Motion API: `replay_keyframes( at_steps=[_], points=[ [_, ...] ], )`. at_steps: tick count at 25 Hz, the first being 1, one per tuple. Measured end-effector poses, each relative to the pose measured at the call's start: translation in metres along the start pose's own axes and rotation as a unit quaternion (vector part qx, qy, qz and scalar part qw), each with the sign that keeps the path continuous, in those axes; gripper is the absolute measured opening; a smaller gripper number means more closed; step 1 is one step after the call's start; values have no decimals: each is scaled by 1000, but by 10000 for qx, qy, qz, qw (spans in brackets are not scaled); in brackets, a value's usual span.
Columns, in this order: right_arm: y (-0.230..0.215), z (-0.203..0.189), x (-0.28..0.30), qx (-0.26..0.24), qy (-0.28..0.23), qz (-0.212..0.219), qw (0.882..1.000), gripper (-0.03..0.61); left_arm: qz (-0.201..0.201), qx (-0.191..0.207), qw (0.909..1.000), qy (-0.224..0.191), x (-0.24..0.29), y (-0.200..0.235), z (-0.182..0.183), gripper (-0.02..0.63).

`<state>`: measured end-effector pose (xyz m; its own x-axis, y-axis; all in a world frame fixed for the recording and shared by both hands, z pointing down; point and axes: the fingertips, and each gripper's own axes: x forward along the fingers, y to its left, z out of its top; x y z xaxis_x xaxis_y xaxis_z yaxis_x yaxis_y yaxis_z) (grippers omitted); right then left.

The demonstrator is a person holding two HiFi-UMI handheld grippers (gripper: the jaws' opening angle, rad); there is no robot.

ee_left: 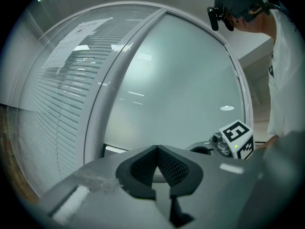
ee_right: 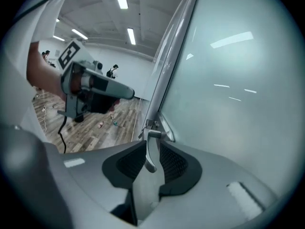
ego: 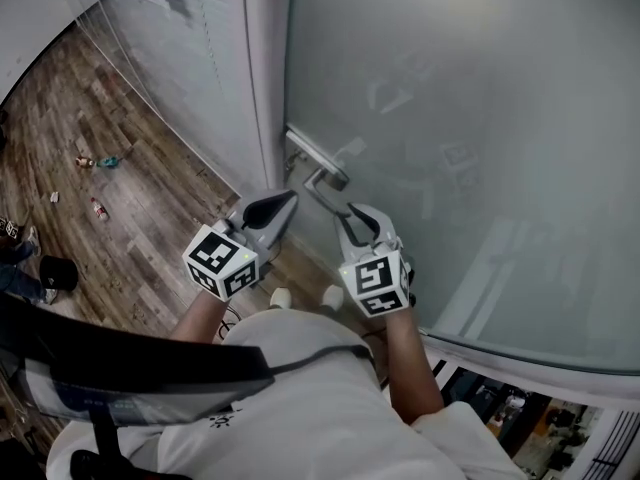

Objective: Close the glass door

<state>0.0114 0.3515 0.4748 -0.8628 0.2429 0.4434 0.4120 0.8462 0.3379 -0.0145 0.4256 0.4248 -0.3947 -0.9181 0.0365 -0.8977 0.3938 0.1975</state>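
The frosted glass door (ego: 480,118) fills the right of the head view, its edge lying along a white post (ego: 265,88). A silver lever handle (ego: 325,173) sticks out near that edge. My right gripper (ego: 360,213) points at the lever from just below it. In the right gripper view the lever (ee_right: 149,151) lies in the gap between the jaws, and I see neither pad pressing on it. My left gripper (ego: 285,200) hovers left of the handle by the post. Its jaws (ee_left: 156,148) meet at the tips, with nothing held.
Left of the post stands a glass partition with blinds (ego: 190,58). Wooden floor (ego: 110,228) stretches off to the left, with a few small items (ego: 98,160) scattered on it. The person's shoes (ego: 281,296) are close to the door's foot.
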Motion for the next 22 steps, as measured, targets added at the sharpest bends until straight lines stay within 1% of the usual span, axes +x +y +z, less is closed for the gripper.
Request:
replay_keyframes(
  at_steps=[3, 6, 7, 10, 13, 15, 18, 22],
  points=[
    [0, 14, -23, 532, -399, -90, 9977, 92, -171, -14, 9998, 40, 3, -7, -2, 5],
    [3, 20, -44, 1050, -753, -201, 9914, 58, -394, -17, 9992, 61, 5, -16, -2, 5],
    [4, 21, -49, 1166, -833, -233, 9894, 43, -470, -15, 9989, 55, 5, -19, -1, 5],
    [5, 19, -60, 1493, -1037, -339, 9828, 24, -638, 27, 9980, 37, 9, -25, 2, 5],
    [3, 15, -67, 1860, -1245, -372, 9739, 12, -682, 23, 9977, 30, 13, -29, 2, 5],
    [1, 18, -72, 1901, -1374, -377, 9714, 9, -671, 28, 9977, 9, 14, -31, 4, 5],
    [-5, 22, -75, 1755, -1443, -364, 9732, 8, -576, 36, 9983, -16, 19, -29, 7, 5],
    [-22, 21, -73, 1853, -1528, -291, 9703, 8, -420, 45, 9991, 9, 25, -26, 7, 6]
  ],
)
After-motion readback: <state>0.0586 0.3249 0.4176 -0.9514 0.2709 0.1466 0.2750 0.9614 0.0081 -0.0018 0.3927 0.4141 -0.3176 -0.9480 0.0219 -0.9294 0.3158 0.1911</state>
